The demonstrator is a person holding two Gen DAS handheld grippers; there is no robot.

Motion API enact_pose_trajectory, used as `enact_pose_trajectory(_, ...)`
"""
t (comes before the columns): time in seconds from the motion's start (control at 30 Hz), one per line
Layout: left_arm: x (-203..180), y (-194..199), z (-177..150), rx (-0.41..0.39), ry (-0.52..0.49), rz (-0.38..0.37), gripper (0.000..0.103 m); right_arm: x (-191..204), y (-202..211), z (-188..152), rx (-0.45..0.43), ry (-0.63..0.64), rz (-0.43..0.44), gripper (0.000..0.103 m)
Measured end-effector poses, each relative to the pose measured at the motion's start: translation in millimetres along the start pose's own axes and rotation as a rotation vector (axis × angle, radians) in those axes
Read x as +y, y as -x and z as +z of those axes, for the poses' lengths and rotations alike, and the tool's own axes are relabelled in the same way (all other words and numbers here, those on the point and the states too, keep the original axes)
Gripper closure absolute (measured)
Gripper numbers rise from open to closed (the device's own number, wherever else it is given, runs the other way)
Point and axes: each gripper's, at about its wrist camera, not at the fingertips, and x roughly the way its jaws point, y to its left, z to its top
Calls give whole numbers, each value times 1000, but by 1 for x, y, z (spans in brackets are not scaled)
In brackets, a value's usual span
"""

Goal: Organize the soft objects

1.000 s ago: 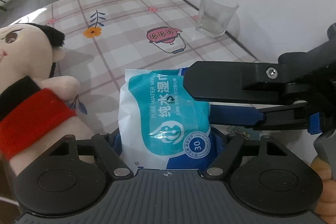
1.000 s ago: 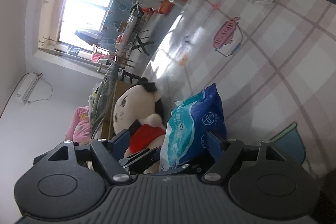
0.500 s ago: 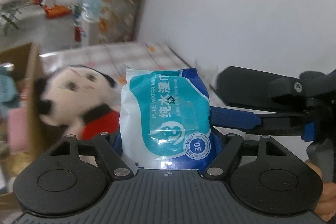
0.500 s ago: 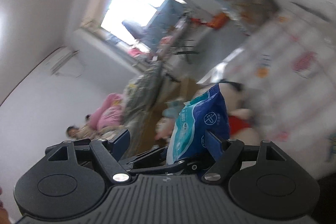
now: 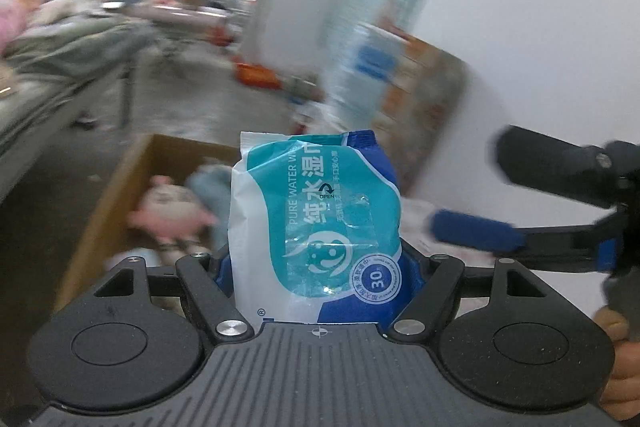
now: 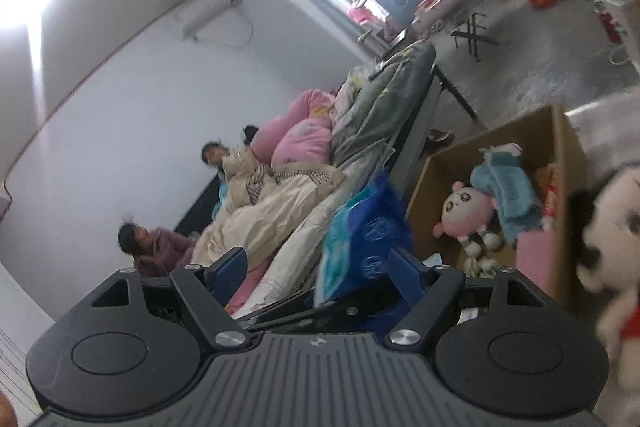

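A blurred room with white walls, a bright window and a grey floor fills both views. Along one wall stands a bed [image 6: 360, 131] heaped with bedding; people sit and lie among the pink and cream covers.

On the floor beside the bed sits an open cardboard box [image 6: 560, 131]. Inside it lie a pink plush [image 6: 466, 213] and a light blue plush [image 6: 508, 187], touching each other. In the left view the same box [image 5: 120, 187] shows behind the raised pack, its contents smeared.

At the right edge of the right view looms a white-faced doll [image 6: 616, 227] with black hair and a red band, close to the camera and out of focus.

A teal and white wipes pack [image 5: 320, 223] stands upright, clamped between the blue pads of the left tool [image 5: 320, 267]. The right tool [image 6: 320, 267] crosses it from the side; its far pad presses the pack's blue end [image 6: 368, 227], while the near pad stands clear, so I cannot tell whether it grips. Fingers [image 5: 616, 371] hold the right tool's handle.
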Motion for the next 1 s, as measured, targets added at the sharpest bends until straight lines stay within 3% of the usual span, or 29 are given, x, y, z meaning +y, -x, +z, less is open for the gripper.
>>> enact_pose_trajectory(0.2, 69, -15, 16, -57, 121, 148, 29, -16, -53, 32, 58, 64, -177, 40)
enact_pose_trajectory(0.27, 85, -19, 20, -75, 145, 192, 29, -28, -80, 38, 133, 94, -257, 43)
enact_pose_trajectory(0.3, 91, -20, 23, -83, 154, 209, 29, -36, -99, 38, 192, 111, -300, 51)
enact_pose_trajectory(0.37, 103, -28, 26, -91, 172, 235, 29, -52, -136, 36, 309, 136, -358, 56)
enact_pose_trajectory(0.53, 121, -37, 25, -71, 209, 243, 29, -70, -210, 5, 564, 298, -456, 65)
enact_pose_trajectory(0.7, 132, -48, 21, -52, 240, 241, 29, -84, -272, -25, 737, 459, -523, 71)
enact_pose_trajectory(0.8, 136, -52, 20, -46, 240, 239, 29, -97, -291, -40, 811, 498, -559, 74)
enact_pose_trajectory(0.87, 137, -54, 21, -44, 235, 238, 29, -104, -297, -48, 843, 516, -580, 85)
enact_pose_trajectory(0.9, 137, -54, 21, -45, 234, 239, 29, -106, -296, -51, 848, 526, -590, 96)
enact_pose_trajectory(1.0, 137, -55, 22, -45, 236, 239, 29, -106, -290, -54, 822, 545, -583, 103)
